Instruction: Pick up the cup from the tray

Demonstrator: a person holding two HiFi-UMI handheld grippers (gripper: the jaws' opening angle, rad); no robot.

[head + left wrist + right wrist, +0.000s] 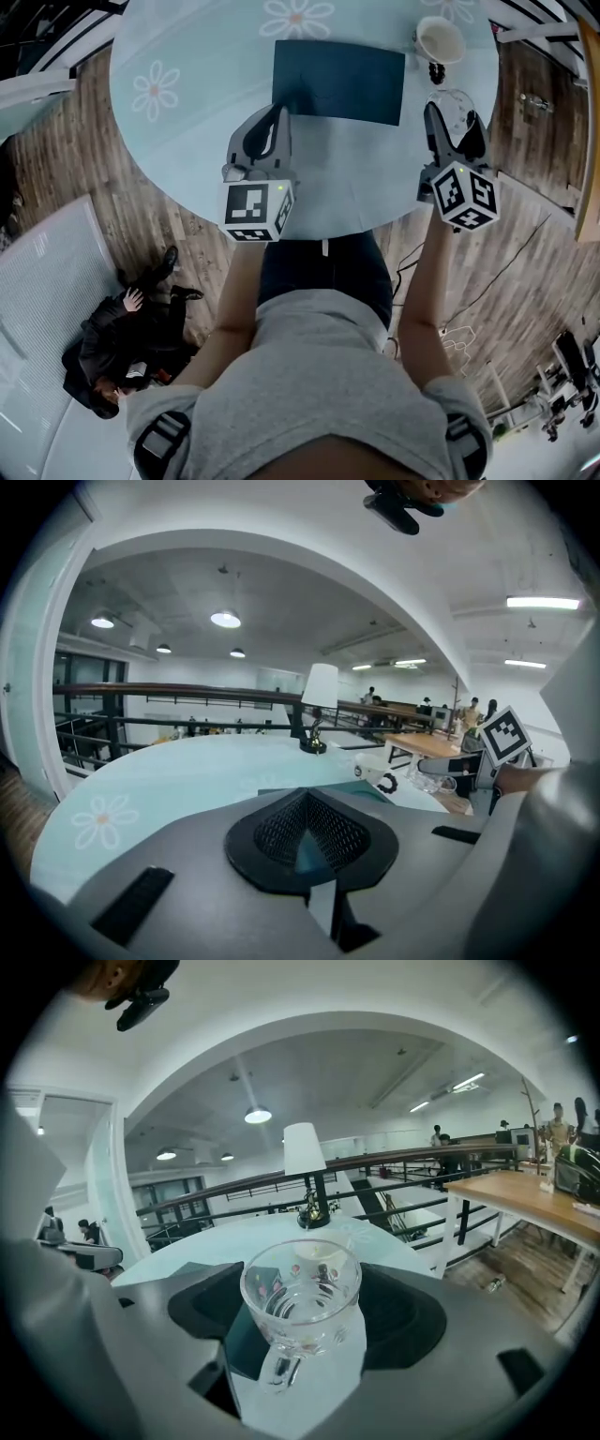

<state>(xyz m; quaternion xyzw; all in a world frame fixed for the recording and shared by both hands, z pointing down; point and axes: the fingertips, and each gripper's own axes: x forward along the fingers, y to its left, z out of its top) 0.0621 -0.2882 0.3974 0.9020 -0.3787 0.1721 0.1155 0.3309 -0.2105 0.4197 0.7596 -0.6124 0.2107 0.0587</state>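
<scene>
A clear glass cup [454,103] with small flower prints stands on the pale blue round table [187,150], just right of the dark tray [339,80], not on it. My right gripper [453,120] is open, one jaw on each side of the glass cup [302,1297], whose handle points back at the camera. My left gripper [279,114] is shut and empty, its tips over the tray's near left corner. In the left gripper view the shut left gripper [305,846] points across the tray [281,786].
A white cup [439,41] with a dark handle stands beyond the glass, near the table's far right edge. A small lamp [306,1171] stands at the far side. The table's near edge lies just behind both grippers. A person in black is on the floor [117,349] at the left.
</scene>
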